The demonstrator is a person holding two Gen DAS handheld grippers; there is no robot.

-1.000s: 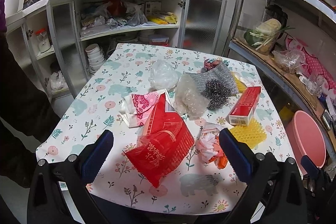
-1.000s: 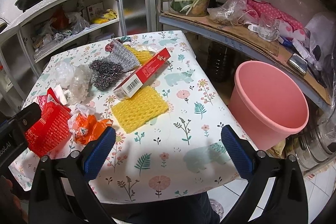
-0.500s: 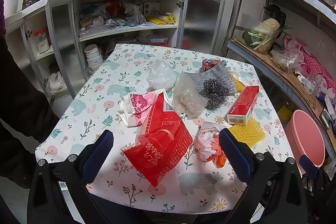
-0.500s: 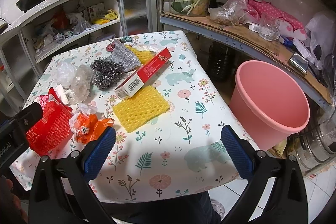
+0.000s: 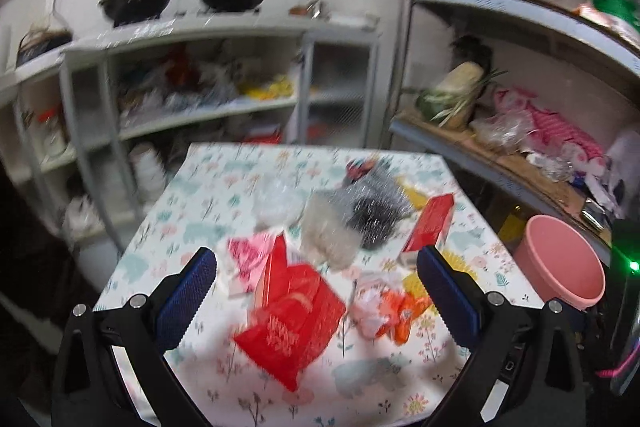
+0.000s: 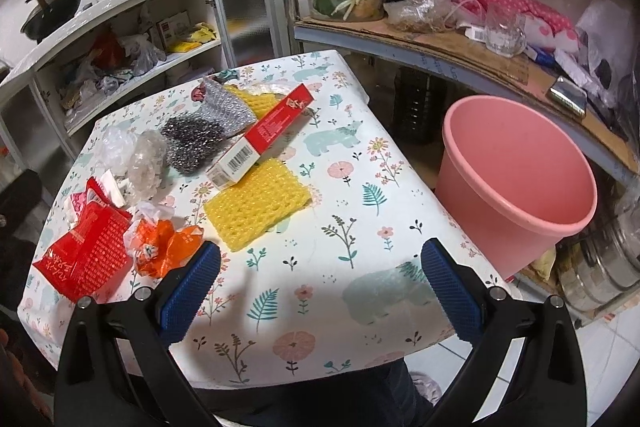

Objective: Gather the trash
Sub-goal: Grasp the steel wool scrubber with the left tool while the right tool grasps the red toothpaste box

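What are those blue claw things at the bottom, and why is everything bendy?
They are two grabbers that a person holds, one in each hand. Each carries a wide-angle camera, which bends the picture. One picture looks along the left gripper, the other along the right gripper. Both are open and hold nothing. On the table lies trash: a red bag, an orange wrapper, a yellow net, a red box. A pink bucket stands beside the table.

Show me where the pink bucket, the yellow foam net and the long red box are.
pink bucket (image 6: 516,211): right wrist view, on its near rim.
yellow foam net (image 6: 258,203): right wrist view, middle of the mesh sheet.
long red box (image 6: 266,133): right wrist view, middle of its red top face.
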